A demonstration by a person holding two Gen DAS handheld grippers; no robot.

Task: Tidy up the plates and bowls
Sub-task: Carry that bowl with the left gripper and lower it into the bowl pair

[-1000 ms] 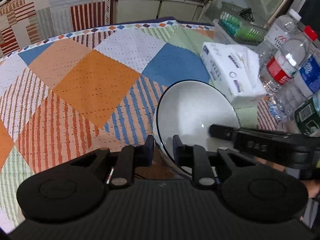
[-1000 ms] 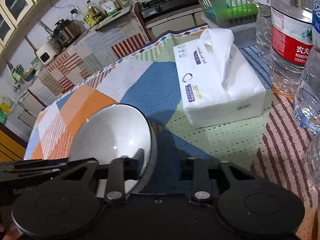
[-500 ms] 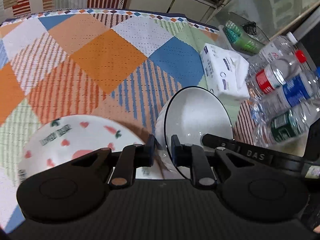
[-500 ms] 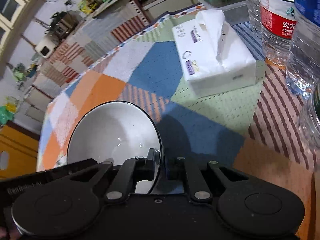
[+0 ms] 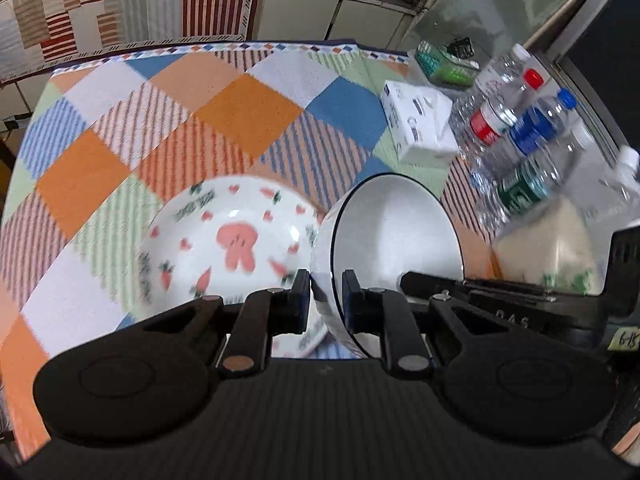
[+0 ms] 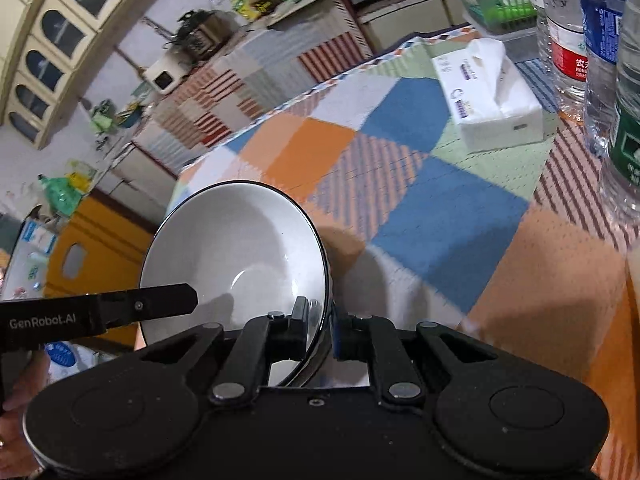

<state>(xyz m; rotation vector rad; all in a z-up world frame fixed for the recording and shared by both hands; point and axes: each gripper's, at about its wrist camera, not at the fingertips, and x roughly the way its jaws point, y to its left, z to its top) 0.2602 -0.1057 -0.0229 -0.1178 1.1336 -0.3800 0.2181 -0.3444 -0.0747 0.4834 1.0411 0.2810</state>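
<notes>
A white bowl with a thin black rim hangs tilted above the checked tablecloth, held from two sides. My left gripper is shut on its left rim, one pad inside and one outside. My right gripper is shut on the opposite rim of the same bowl. Each view shows a finger of the other gripper reaching over the bowl's hollow. In the left wrist view a white plate with a pink rabbit, hearts and carrots lies on the cloth below and left of the bowl.
A white tissue pack lies to the right on the table. Several water bottles stand along the right edge, with a beige sack nearer me and a green basket behind. The tablecloth's far edge meets kitchen cabinets.
Both grippers have risen with the bowl between them and drawn back over the table. The rabbit plate has come into the left wrist view beneath the bowl. The right gripper's jaws closed onto the rim.
</notes>
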